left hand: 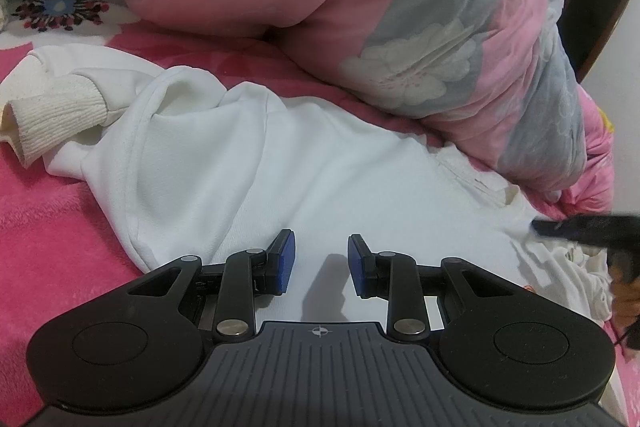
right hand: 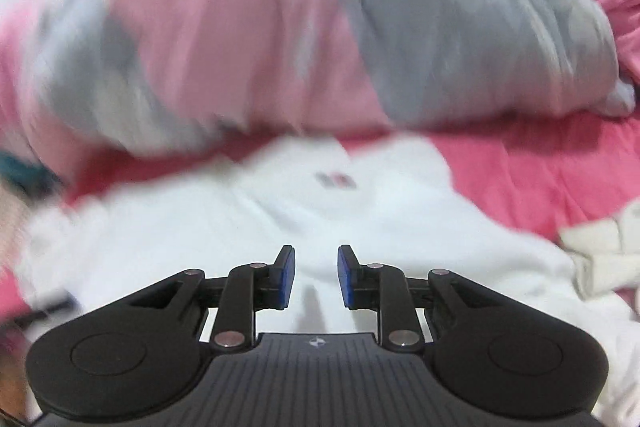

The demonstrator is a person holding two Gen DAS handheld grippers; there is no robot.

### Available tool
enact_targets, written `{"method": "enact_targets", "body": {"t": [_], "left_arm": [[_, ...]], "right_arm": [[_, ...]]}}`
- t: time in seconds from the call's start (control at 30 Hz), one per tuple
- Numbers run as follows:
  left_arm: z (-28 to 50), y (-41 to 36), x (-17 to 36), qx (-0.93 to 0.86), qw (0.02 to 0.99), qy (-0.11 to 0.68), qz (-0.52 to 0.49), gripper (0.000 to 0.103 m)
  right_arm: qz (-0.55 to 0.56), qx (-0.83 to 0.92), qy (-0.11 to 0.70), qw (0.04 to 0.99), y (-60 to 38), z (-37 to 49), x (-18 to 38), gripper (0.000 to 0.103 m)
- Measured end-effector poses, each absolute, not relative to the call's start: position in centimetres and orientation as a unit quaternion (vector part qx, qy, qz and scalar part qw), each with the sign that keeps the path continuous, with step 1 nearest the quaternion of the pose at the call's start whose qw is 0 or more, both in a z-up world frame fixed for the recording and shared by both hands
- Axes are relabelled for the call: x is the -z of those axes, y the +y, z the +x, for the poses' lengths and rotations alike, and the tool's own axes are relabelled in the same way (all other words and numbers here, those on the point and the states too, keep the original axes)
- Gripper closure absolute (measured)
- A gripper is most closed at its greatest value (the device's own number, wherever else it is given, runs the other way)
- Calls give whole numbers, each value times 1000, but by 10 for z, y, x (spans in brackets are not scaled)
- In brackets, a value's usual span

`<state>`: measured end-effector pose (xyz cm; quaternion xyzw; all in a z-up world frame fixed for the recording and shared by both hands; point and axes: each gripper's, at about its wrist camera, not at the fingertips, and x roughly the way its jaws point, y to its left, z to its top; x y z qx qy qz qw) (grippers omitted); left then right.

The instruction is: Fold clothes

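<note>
A white sweatshirt [left hand: 280,167] lies spread on a pink bedspread [left hand: 48,227]. Its ribbed cuff [left hand: 52,115] is folded in at the left, and its collar [left hand: 476,183] lies towards the right. My left gripper [left hand: 322,263] hovers low over the shirt's body, open, with nothing between the blue pads. In the blurred right wrist view the right gripper [right hand: 316,275] is over the same sweatshirt [right hand: 240,227], near its small neck label [right hand: 336,179]. Its jaws stand a little apart with nothing between them. A cream cuff [right hand: 600,259] lies to its right.
A bulky pink and grey flowered quilt [left hand: 400,7] is heaped just behind the shirt and fills the back of the right wrist view [right hand: 320,27]. A blurred black shape [left hand: 576,227] with a hand [left hand: 626,303] enters at the right edge. Wooden furniture [left hand: 600,23] stands at the far right.
</note>
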<state>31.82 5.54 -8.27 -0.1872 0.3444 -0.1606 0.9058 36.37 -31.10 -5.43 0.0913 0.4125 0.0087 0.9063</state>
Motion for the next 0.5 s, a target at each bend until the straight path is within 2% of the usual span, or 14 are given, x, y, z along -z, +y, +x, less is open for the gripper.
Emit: {"method": "enact_targets", "body": {"t": [0.03, 0.07, 0.1, 0.13, 0.27, 0.43, 0.5], "left_arm": [[318, 55, 83, 161, 906, 344, -187, 74], [318, 55, 83, 161, 906, 344, -186, 74], [318, 55, 83, 160, 906, 344, -186, 74], [318, 56, 83, 161, 907, 343, -185, 74], [318, 55, 83, 161, 907, 343, -185, 74], [319, 56, 83, 161, 906, 344, -189, 74], [319, 56, 83, 161, 906, 343, -189, 74]], "right_arm": [[91, 10, 421, 902, -320, 366, 63, 81], [96, 28, 421, 901, -331, 372, 71, 92], [112, 39, 408, 905, -343, 381, 77, 97], [133, 52, 389, 910, -354, 389, 79, 98], [190, 144, 349, 906, -392, 412, 72, 97], [235, 144, 322, 906, -417, 368, 44, 95], [245, 122, 349, 896, -419, 357, 47, 95]]}}
